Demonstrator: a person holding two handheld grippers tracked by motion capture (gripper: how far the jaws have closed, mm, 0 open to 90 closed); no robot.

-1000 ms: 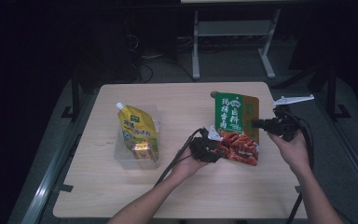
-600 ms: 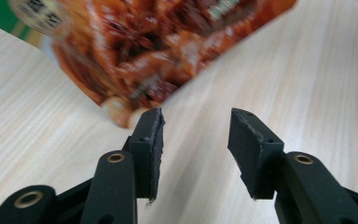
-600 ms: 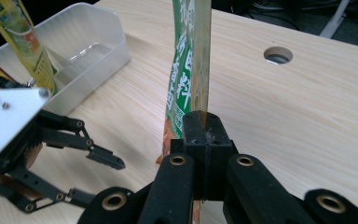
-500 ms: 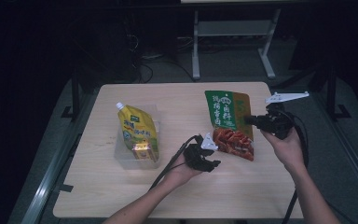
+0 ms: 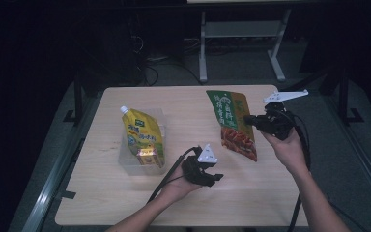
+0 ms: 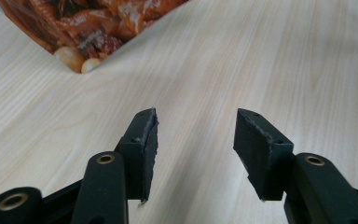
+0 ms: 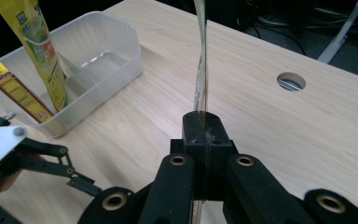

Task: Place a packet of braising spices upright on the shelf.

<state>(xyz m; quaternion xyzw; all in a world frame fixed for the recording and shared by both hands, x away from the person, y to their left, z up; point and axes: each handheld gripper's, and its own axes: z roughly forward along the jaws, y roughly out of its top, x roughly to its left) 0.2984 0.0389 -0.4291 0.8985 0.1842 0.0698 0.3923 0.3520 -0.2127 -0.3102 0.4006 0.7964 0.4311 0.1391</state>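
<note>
A green and red snack pouch point(image 5: 233, 123) hangs above the table's right half, held by its right edge in my right gripper point(image 5: 250, 120), which is shut on it. The right gripper view shows the pouch point(image 7: 200, 56) edge-on, rising from the closed jaws. My left gripper point(image 5: 215, 179) rests low over the table in front of the pouch, open with nothing between its fingers point(image 6: 145, 140). The pouch's lower corner point(image 6: 81, 32) lies ahead of the left gripper's jaws, at the upper left of its view.
A clear plastic bin point(image 5: 136, 157) stands at the table's left, holding a yellow spout pouch point(image 5: 140, 133) and a small yellow and red packet point(image 5: 147, 155). A round cable hole point(image 7: 291, 81) is in the wooden table point(image 5: 183, 104). A metal stand point(image 5: 241, 36) is behind.
The right gripper has lifted the pouch and carried it left, off the table. The left gripper has let go of the pouch's lower end and drawn back toward the front, now open.
</note>
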